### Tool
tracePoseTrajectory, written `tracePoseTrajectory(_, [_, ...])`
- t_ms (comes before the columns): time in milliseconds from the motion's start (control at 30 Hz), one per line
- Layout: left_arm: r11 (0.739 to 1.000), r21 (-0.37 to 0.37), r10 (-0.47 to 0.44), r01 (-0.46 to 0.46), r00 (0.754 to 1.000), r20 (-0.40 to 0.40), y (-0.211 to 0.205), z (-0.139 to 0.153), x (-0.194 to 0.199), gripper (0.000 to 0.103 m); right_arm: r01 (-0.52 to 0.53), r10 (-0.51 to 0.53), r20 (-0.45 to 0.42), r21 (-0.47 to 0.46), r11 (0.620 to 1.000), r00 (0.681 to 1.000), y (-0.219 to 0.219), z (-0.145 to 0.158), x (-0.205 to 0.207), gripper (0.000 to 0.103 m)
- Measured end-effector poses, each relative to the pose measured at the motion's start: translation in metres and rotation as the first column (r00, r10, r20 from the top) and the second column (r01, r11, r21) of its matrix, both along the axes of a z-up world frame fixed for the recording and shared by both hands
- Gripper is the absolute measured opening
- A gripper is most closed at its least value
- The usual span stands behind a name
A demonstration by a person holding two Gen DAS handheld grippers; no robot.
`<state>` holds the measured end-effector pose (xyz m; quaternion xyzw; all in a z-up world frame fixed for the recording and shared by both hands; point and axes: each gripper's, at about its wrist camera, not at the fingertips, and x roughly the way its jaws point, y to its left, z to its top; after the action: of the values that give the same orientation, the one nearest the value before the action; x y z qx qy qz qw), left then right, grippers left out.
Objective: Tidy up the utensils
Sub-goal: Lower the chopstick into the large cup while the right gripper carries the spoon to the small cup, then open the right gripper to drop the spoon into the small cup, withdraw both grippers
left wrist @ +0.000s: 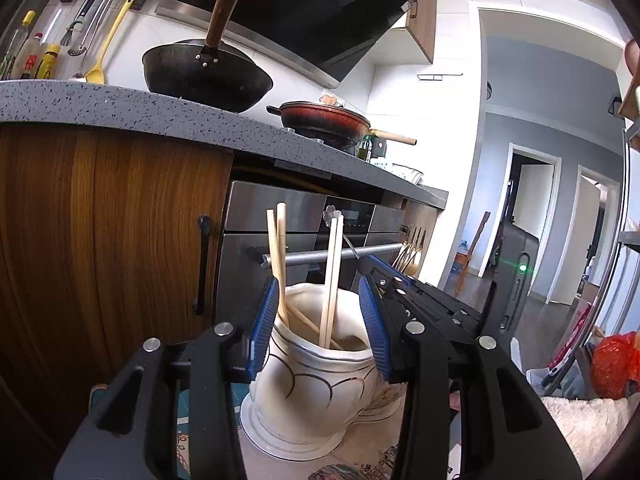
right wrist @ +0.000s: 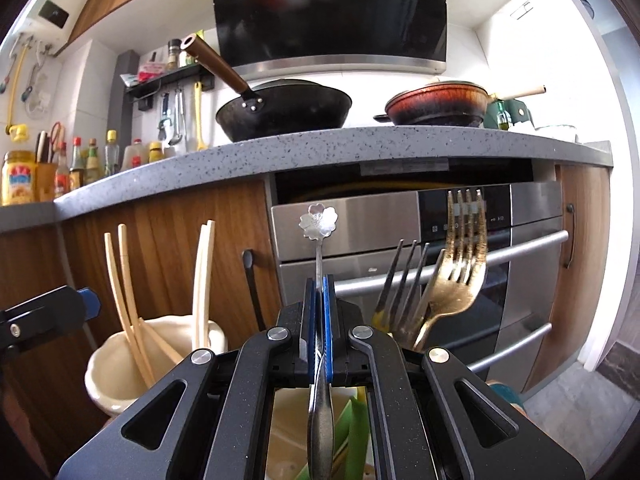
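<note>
A cream ceramic holder [left wrist: 312, 392] with several wooden chopsticks [left wrist: 332, 280] stands between the open fingers of my left gripper [left wrist: 320, 324], which straddles its rim without clear contact. It also shows in the right wrist view [right wrist: 132, 364]. My right gripper [right wrist: 318, 312] is shut on a silver spoon [right wrist: 319, 222] with a flower-shaped handle end, held upright, its bowl hanging below the jaws. Several gold and silver forks [right wrist: 452, 280] stand in a second holder just behind and right of it, mostly hidden.
A steel oven [right wrist: 460, 248] with bar handles stands ahead under a grey speckled counter [right wrist: 320, 148]. A black wok [right wrist: 280, 108] and a red pan [right wrist: 440, 104] sit on the counter. Wooden cabinet doors [left wrist: 100, 232] are to the left. A patterned mat [left wrist: 360, 468] lies under the holder.
</note>
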<state>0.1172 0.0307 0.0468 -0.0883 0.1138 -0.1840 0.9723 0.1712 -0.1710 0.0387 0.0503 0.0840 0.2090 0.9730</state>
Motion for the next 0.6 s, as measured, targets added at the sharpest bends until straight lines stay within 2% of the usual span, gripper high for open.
tracePoseTrajectory(400, [1.000, 0.010, -0.004, 0.004, 1.000, -0.006, -0.001, -0.002, 0.001, 0.042, -0.018, 0.018, -0.010, 0.004, 1.000, 1.000, -0.016, 0.009, -0.026, 0.002])
tracePoseTrajectory(600, [1.000, 0.008, -0.002, 0.002, 1.000, -0.011, 0.002, -0.002, 0.002, 0.042, -0.052, 0.052, -0.087, 0.001, 0.999, 0.995, -0.021, -0.002, -0.027, 0.002])
